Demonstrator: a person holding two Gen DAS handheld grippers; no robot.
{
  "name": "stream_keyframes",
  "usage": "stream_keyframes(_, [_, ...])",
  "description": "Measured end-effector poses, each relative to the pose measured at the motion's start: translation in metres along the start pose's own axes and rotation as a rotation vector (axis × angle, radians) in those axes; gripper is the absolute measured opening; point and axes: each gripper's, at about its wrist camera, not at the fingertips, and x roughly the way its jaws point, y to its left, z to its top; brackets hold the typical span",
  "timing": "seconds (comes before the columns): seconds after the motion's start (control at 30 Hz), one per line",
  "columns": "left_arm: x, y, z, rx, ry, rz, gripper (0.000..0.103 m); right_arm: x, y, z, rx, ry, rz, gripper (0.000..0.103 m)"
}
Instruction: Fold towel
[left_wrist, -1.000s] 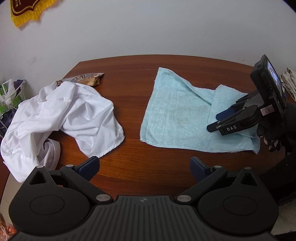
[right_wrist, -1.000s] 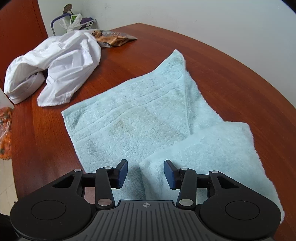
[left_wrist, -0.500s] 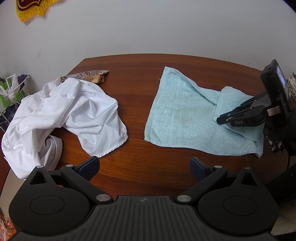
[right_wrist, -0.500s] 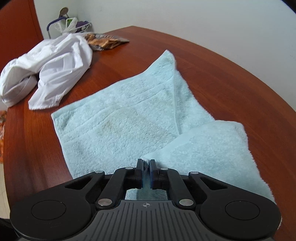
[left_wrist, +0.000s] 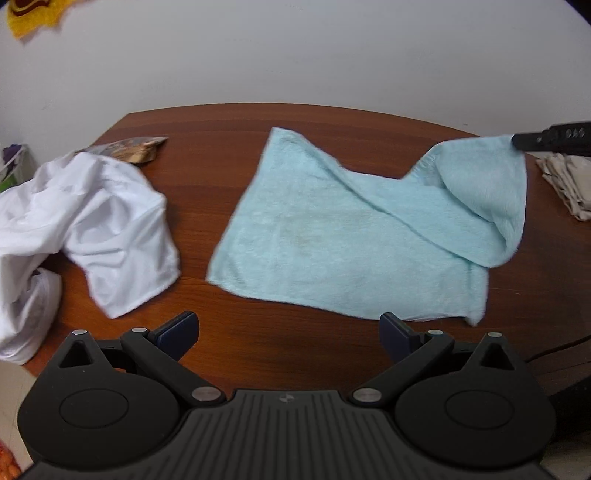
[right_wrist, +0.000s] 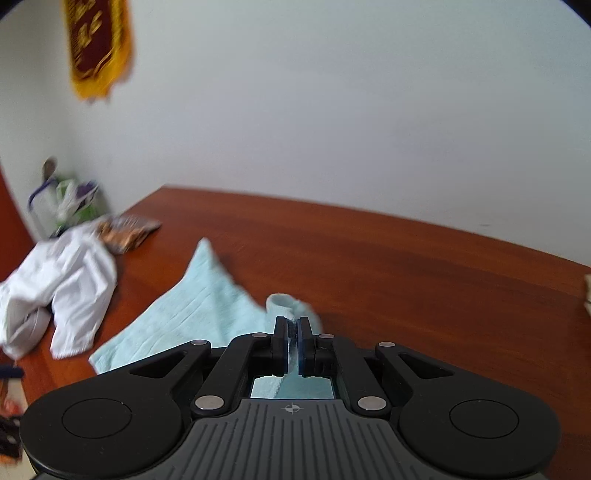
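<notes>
A light blue towel (left_wrist: 332, 240) lies spread on the brown wooden table (left_wrist: 295, 347). Its right flap is lifted off the surface toward the far right. My right gripper (left_wrist: 517, 141) is shut on that flap's corner and holds it up. In the right wrist view the right gripper (right_wrist: 292, 330) has its jaws pressed together on a strip of blue towel (right_wrist: 195, 314), whose remaining part trails down to the left. My left gripper (left_wrist: 288, 328) hovers open above the table's near edge, just short of the towel's near hem, with nothing between its fingers.
A crumpled white garment (left_wrist: 85, 221) covers the table's left side, with a brown patterned packet (left_wrist: 129, 147) behind it. Folded beige cloth (left_wrist: 569, 181) lies at the far right edge. A white wall stands behind the table, with a red and gold pennant (right_wrist: 98, 44) hanging on it.
The right gripper shut on the folded flap's corner, then lifted it up and away to the right, opening the fold out. The left gripper stayed open near the front edge.
</notes>
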Motion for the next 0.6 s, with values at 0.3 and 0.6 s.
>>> stream_keyframes(0.3, [0.02, -0.056, 0.001, 0.078, -0.015, -0.104, 0.102, -0.088, -0.086, -0.018, 0.253, -0.083, -0.2, 0.007])
stream_keyframes(0.6, [0.053, -0.1, 0.024, 0.109, 0.003, -0.192, 0.102, -0.163, -0.135, -0.088, 0.461, -0.052, -0.403, 0.007])
